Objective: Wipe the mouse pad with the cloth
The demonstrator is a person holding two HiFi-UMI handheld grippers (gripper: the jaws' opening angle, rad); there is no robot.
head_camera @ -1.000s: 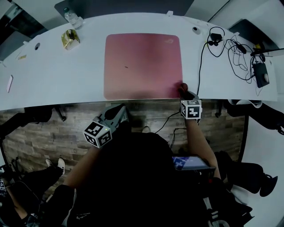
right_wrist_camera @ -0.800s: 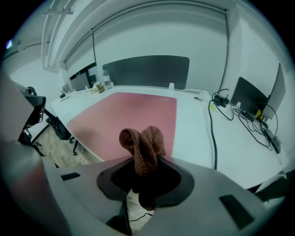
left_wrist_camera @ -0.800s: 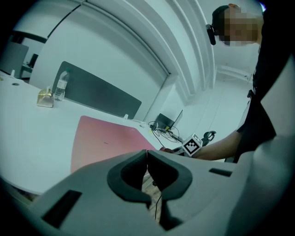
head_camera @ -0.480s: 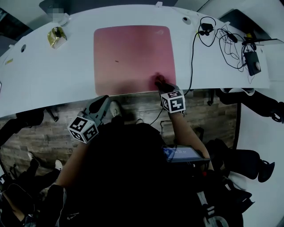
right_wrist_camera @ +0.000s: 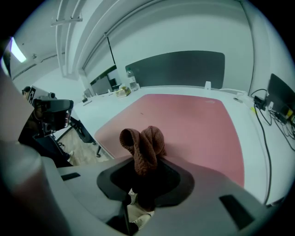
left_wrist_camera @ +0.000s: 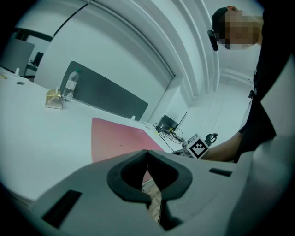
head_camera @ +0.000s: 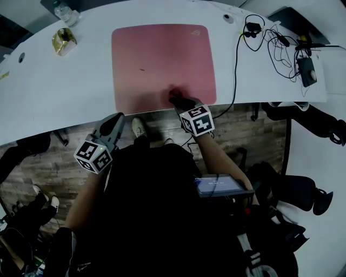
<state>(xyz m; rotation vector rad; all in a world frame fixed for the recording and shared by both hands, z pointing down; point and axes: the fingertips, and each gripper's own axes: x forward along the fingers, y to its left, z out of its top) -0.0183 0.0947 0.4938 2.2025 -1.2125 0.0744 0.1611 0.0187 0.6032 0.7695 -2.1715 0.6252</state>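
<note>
The white curved worktop point(head_camera: 54, 97) fills the upper part of the head view, with wooden floor point(head_camera: 48, 157) below its near edge. The pink mouse pad point(head_camera: 162, 59) lies flat in the worktop's middle, its near side almost reaching the worktop's near edge.

The head view puts the left gripper point(head_camera: 115, 121) off the worktop, over the floor just short of the near edge, left of the pad's near left corner. Only its own view shows that its jaws are closed together with nothing between them.

The right gripper point(head_camera: 176, 100) sits at the pad's near edge, right of the middle. From the head view, what it holds is only a dark reddish spot. The right gripper view shows it plainly: the jaws are clamped on a bunched, rust-brown knitted cloth point(right_wrist_camera: 143, 145), whose folds stick out ahead of the jaws over the pad. Whether the cloth presses on the pad cannot be told.

Black cables point(head_camera: 265, 38) tangle at the worktop's far right corner. A gold packet point(head_camera: 64, 40) and a water bottle point(head_camera: 65, 12) stand near the far left edge.
</note>
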